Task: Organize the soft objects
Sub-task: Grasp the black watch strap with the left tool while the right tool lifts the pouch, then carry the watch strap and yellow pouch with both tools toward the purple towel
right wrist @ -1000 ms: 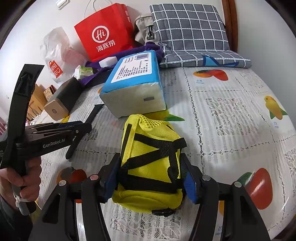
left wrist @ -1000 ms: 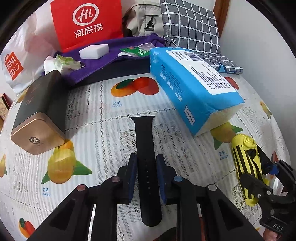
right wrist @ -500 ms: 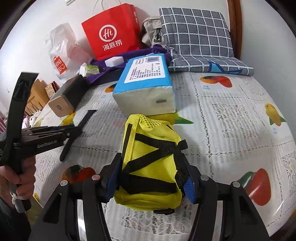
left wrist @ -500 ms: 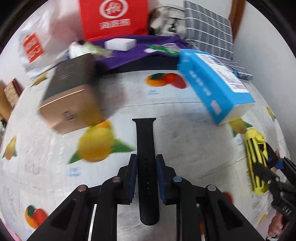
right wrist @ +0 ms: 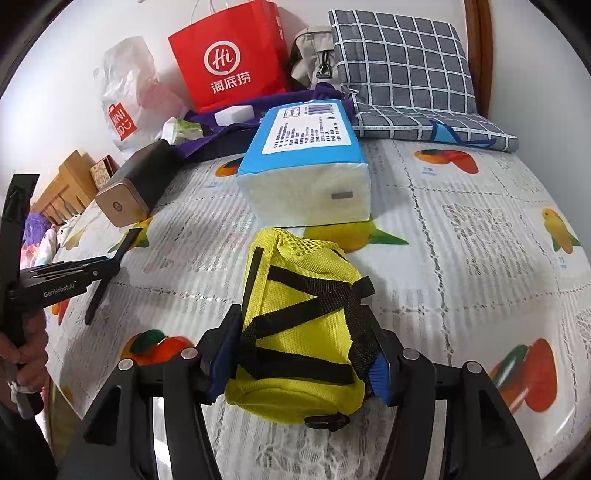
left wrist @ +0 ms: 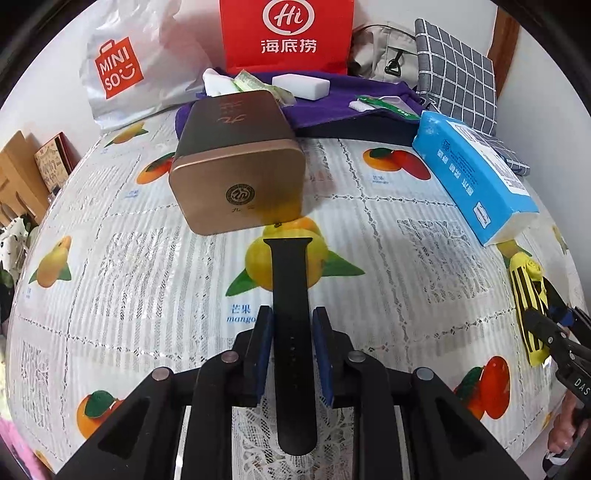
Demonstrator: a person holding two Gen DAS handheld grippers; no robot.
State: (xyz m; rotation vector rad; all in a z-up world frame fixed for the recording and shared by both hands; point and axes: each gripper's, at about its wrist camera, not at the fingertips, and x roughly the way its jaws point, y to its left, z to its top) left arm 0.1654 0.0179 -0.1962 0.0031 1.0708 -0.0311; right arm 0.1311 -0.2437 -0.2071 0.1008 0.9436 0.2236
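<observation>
My left gripper (left wrist: 291,325) is shut on a black watch strap (left wrist: 290,291), whose far end points at a gold tin box (left wrist: 236,173). In the right wrist view the same strap (right wrist: 112,269) hangs from the left gripper (right wrist: 107,271) above the fruit-print cloth (right wrist: 461,258). My right gripper (right wrist: 299,343) is shut on a yellow mesh pouch with black webbing (right wrist: 299,325), its blue pads pressed into both sides. That pouch (left wrist: 526,295) shows at the right edge of the left wrist view. A blue tissue pack (right wrist: 306,166) lies just beyond the pouch.
At the back stand a red paper bag (left wrist: 286,35), a white Miniso plastic bag (left wrist: 122,74), a purple cloth (left wrist: 343,99) with small packets and a white block (left wrist: 301,86), and a grey checked cushion (right wrist: 402,70). A hand (right wrist: 26,347) grips the left tool.
The left gripper has carried the strap leftward across the cloth, so the gold tin box now lies straight ahead of it. The right gripper and pouch have hardly moved.
</observation>
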